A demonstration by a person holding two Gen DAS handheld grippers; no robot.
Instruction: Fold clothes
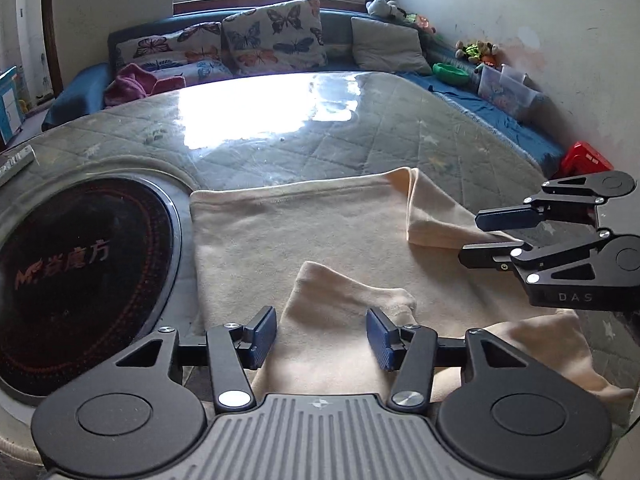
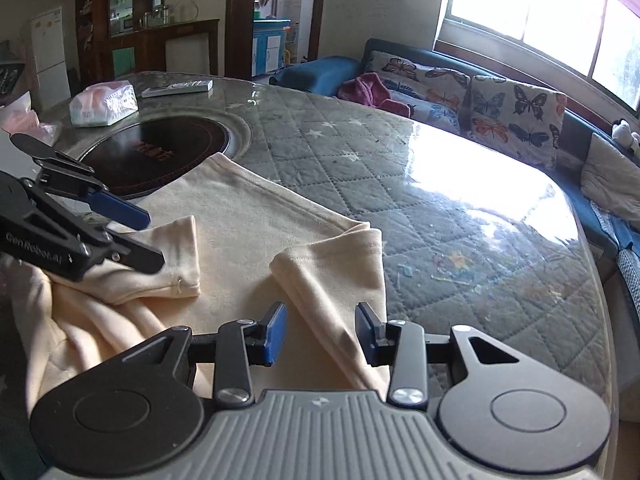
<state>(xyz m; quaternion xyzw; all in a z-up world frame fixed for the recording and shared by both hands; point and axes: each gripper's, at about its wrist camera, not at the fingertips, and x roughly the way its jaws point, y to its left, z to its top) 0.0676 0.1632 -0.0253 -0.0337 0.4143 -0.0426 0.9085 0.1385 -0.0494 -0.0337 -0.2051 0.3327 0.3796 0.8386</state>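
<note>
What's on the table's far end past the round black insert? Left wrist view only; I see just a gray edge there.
Observer: A remote control and a plastic-wrapped tissue pack lie there.
Operator: Is the right gripper holding the shirt?
Observer: No; the right gripper is open, its fingers straddling the folded right sleeve.
Operator: And mine, from outside?
Observer: The left gripper is open, its lower finger over the left sleeve; whether it touches is unclear.

- Cream garment (image 2: 248, 236) spread on the quilted table (image 2: 460, 240), both sleeves folded inward.
- Right gripper (image 2: 321, 334), jaws apart, over one sleeve.
- Left gripper (image 2: 148, 236), jaws apart, over the other.
</note>
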